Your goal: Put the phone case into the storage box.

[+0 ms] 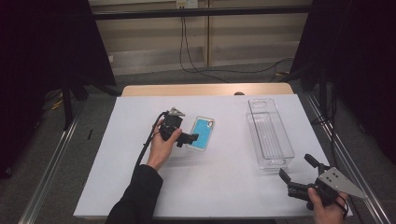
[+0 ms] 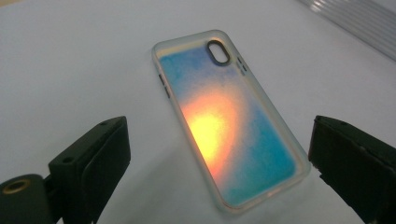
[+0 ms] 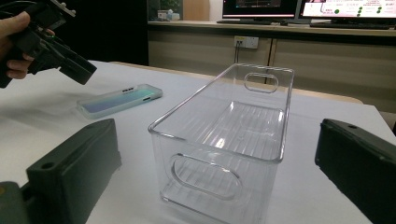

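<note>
A white-covered work surface in a dim, curtained room

The surface (image 1: pixel 140 186) is a wooden top under a white sheet, its bare far edge (image 1: pixel 205 89) showing. Black curtains (image 1: pixel 46 42) hang at both sides, grey carpet (image 1: pixel 42 154) lies below, and metal rails (image 1: pixel 51 163) run along the flanks. Beige wall panels (image 1: pixel 154 42) stand behind, with a socket (image 1: pixel 187 3) and trailing black cable (image 1: pixel 187 51). Lit monitors (image 3: pixel 345 8) sit on a far counter.

No legible text, monitors (image 3: pixel 303 8) at the back show writing too small to read
</note>
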A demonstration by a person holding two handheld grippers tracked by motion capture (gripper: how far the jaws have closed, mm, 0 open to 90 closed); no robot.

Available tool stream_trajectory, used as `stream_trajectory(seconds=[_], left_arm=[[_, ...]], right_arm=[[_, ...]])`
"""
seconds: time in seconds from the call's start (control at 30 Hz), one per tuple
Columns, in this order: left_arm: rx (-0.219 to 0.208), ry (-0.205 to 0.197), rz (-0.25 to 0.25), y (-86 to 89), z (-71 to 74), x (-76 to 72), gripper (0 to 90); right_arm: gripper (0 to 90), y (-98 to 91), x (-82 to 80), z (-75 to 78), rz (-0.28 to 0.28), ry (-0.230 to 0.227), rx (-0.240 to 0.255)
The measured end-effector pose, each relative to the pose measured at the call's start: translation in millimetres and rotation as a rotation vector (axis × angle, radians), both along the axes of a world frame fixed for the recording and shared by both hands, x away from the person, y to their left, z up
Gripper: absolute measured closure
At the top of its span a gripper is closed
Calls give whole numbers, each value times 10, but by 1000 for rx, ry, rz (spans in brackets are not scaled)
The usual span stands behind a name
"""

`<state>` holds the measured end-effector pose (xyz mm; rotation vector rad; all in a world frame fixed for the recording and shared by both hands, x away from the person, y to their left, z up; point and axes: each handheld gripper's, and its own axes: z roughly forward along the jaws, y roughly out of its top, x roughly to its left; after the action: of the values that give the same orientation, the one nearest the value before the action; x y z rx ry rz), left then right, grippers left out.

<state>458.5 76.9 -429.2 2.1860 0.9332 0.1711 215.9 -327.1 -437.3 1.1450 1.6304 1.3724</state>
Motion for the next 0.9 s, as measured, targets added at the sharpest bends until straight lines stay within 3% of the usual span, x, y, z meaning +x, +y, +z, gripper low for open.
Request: stream_trajectory(seconds=[0.07, 0.23, 0.33, 0.4, 0.57, 0.73, 0.9], left_arm=[[15, -6, -10, -51, -12, 35, 56], [41, 55, -39, -185, -38, 111, 54], [47, 52, -41, -252, -42, 131, 54], [75, 46, -40, -291, -51, 138, 57], [84, 71, -53, -357, -69, 178, 56], [126, 85, -60, -416, -105, 209, 57], [121, 107, -53, -477, -129, 223, 57]], right_arm=[[0, 0, 1, 0, 0, -1, 1], [0, -1, 2, 0, 0, -1, 1], [0, 0, 0, 0, 1, -4, 2], [0, -2, 2, -1, 1, -3, 2], [0, -1, 1, -1, 2, -4, 2], [0, -2, 2, -1, 2, -2, 3], [0, -3, 3, -2, 2, -2, 2]])
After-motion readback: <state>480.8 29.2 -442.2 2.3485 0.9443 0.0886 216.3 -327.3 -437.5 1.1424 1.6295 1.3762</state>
